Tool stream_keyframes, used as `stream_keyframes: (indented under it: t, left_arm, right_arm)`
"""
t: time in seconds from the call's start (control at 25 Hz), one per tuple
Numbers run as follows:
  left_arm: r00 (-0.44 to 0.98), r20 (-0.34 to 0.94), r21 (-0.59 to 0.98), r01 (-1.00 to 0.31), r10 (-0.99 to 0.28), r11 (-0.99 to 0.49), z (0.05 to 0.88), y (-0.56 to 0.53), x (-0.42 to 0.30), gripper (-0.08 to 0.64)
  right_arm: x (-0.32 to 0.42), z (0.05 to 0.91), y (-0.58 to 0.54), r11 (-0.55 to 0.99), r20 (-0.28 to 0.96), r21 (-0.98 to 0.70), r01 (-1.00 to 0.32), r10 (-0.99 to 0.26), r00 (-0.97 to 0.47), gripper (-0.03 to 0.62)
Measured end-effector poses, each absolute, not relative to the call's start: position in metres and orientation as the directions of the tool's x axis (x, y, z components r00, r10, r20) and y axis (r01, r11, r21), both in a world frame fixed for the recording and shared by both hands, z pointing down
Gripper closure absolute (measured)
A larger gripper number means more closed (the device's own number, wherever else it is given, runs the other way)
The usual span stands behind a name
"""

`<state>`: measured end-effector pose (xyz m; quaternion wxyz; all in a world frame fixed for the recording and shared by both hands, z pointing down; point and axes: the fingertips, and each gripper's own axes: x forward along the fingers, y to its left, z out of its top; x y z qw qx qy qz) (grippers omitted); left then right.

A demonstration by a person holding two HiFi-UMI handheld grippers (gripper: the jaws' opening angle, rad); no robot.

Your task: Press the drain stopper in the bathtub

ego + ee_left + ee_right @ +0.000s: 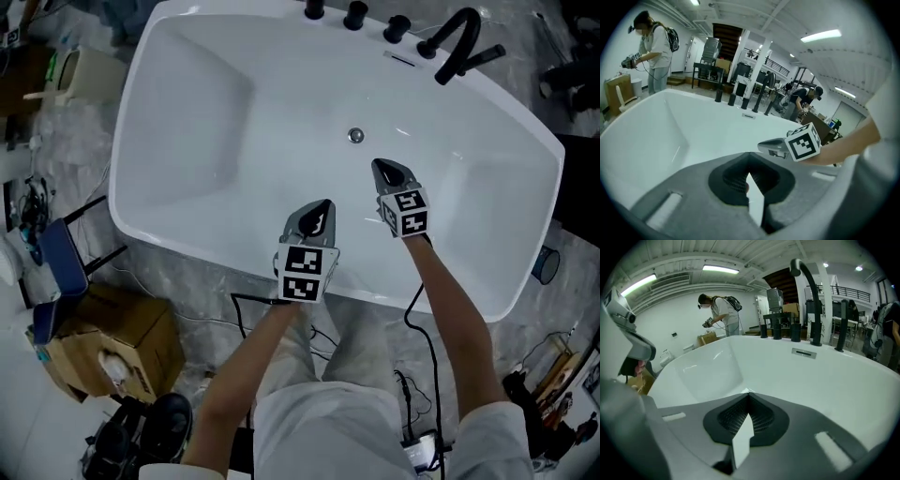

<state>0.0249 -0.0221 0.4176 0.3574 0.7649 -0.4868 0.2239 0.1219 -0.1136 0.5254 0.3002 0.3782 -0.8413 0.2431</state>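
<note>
Both tongs are pressed together and empty. The drain stopper (355, 136) lies on the bathtub (202, 112) floor, just ahead-left of your right tongs (387, 172); the left tongs (322, 210) sit farther back. Bring the right tips squarely over the stopper and press straight down.

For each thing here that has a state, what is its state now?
drain stopper: untouched; raised or pressed, cannot tell
left gripper: shut, holding nothing
right gripper: shut, holding nothing, not on the drain stopper
bathtub: no water in it
faucet: no water running
</note>
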Motion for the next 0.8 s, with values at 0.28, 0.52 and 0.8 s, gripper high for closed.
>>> stream_keyframes:
  t: [0.28,0.52,0.8]
  left_arm:
    - [0.438,0.665,0.322,-0.899,-0.605,-0.297,0.338,0.013,0.041,0.561]
    - [0.471,0.654,0.317,-0.881,-0.592,-0.351,0.267,0.034,0.065,0.561]
    - [0.509,0.575,0.313,-0.86,-0.641,-0.403,0.185,0.044,0.09,0.561]
  right_arm:
    - [0.137,0.42,-0.082,0.62,0.622,-0.179,-0.764,-0.53,-0.577,0.589]
    - [0.156,0.328,-0.053,0.609,0.548,-0.206,-0.766,-0.577,-0.606,0.589]
    - [0.171,0.229,-0.011,0.597,0.457,-0.243,-0.765,-0.625,-0.633,0.589]
